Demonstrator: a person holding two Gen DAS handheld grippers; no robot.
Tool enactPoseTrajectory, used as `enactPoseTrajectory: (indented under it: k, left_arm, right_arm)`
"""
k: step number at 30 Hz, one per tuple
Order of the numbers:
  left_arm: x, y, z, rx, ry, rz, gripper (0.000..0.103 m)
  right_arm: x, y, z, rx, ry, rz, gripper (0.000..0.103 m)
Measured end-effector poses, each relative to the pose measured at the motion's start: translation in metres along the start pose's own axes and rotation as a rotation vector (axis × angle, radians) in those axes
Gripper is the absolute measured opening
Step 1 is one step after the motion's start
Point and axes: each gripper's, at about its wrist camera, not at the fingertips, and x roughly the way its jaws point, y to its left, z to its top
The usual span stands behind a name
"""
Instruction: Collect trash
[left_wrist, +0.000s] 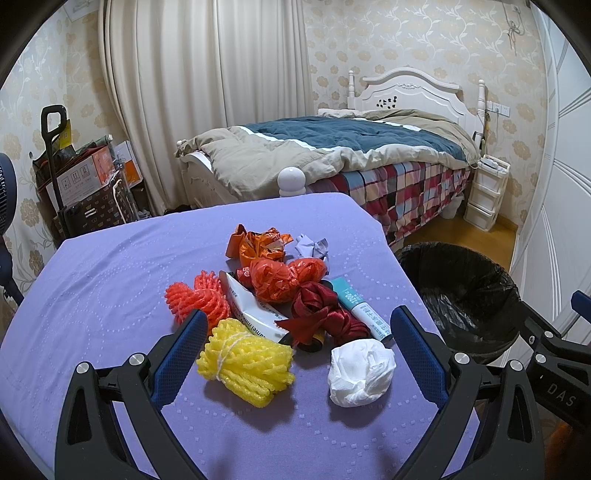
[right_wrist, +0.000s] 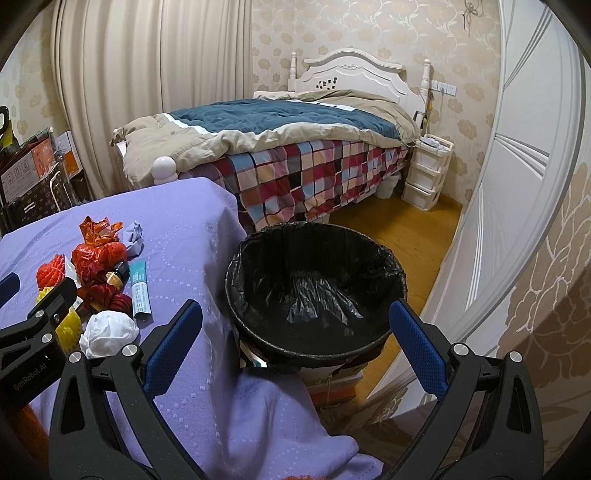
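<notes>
A pile of trash lies on the purple-covered table (left_wrist: 92, 295): a yellow foam net (left_wrist: 245, 363), a white crumpled tissue (left_wrist: 360, 373), an orange foam net (left_wrist: 195, 301), a dark red ribbon (left_wrist: 325, 314), orange plastic bags (left_wrist: 280, 277), a teal tube (left_wrist: 360, 308) and a white carton (left_wrist: 251, 310). My left gripper (left_wrist: 299, 325) hovers open just above the yellow net and the tissue, holding nothing. My right gripper (right_wrist: 295, 317) is open and empty over the near rim of the black-lined trash bin (right_wrist: 314, 284), which stands off the table's right edge.
A bed (left_wrist: 332, 158) with a checked sheet stands behind the table. White plastic drawers (right_wrist: 424, 173) sit by the headboard. Boxes and a trolley (left_wrist: 85, 181) crowd the left corner by the curtain. Wooden floor (right_wrist: 399, 229) shows beyond the bin, with a white door (right_wrist: 517, 184) at right.
</notes>
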Motion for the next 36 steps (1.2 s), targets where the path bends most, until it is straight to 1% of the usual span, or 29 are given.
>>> enactPoseTrajectory:
  k: [9,12,14,17,22,24,25,26,27,29,30,32,33,34,36]
  left_arm:
    - [0.0,0.0,0.0,0.0,0.002,0.0,0.096]
    - [-0.002,0.006,-0.003,0.0,0.008,-0.003,0.096]
    - [0.004,0.009,-0.015,0.001,0.014,-0.007,0.096]
    - [0.005,0.014,-0.018,0.0,0.017,-0.007,0.096]
    - [0.002,0.033,-0.023,0.008,0.014,0.031,0.096]
    - [0.003,0.046,-0.028,-0.006,0.032,0.039,0.096]
    - [0.003,0.049,-0.027,-0.011,0.039,0.04,0.095]
    - [0.004,0.054,-0.029,-0.019,0.05,0.042,0.094]
    - [0.004,0.058,-0.032,-0.024,0.056,0.044,0.093]
    - [0.005,0.063,-0.035,-0.027,0.069,0.047,0.09]
    - [0.005,0.065,-0.036,-0.03,0.075,0.05,0.084]
    - [0.007,0.066,-0.037,-0.032,0.094,0.045,0.077]
    - [0.008,0.066,-0.038,-0.037,0.106,0.036,0.077]
    - [0.009,0.067,-0.038,-0.044,0.114,0.027,0.077]
    - [0.008,0.065,-0.038,-0.05,0.115,0.017,0.077]
  right_arm:
    - [0.001,0.002,-0.002,0.0,0.01,0.0,0.099]
    - [0.001,0.002,-0.002,0.0,0.014,0.001,0.099]
    - [0.001,0.002,-0.003,0.0,0.014,0.001,0.099]
    - [0.001,0.005,-0.005,-0.003,0.018,0.006,0.099]
    - [-0.002,0.013,-0.016,-0.018,0.023,0.023,0.099]
    - [-0.003,0.02,-0.021,-0.031,0.027,0.03,0.096]
    - [-0.004,0.022,-0.02,-0.036,0.032,0.034,0.093]
    - [-0.003,0.021,-0.014,-0.039,0.038,0.036,0.088]
    - [-0.005,0.026,-0.019,-0.046,0.047,0.042,0.085]
    - [0.0,0.03,-0.015,-0.055,0.058,0.051,0.084]
    - [-0.003,0.034,-0.02,-0.061,0.061,0.054,0.081]
    - [-0.004,0.037,-0.021,-0.066,0.068,0.058,0.077]
    - [-0.001,0.036,-0.017,-0.068,0.073,0.061,0.077]
    - [-0.004,0.039,-0.021,-0.071,0.077,0.068,0.077]
    - [-0.001,0.04,-0.018,-0.065,0.071,0.072,0.077]
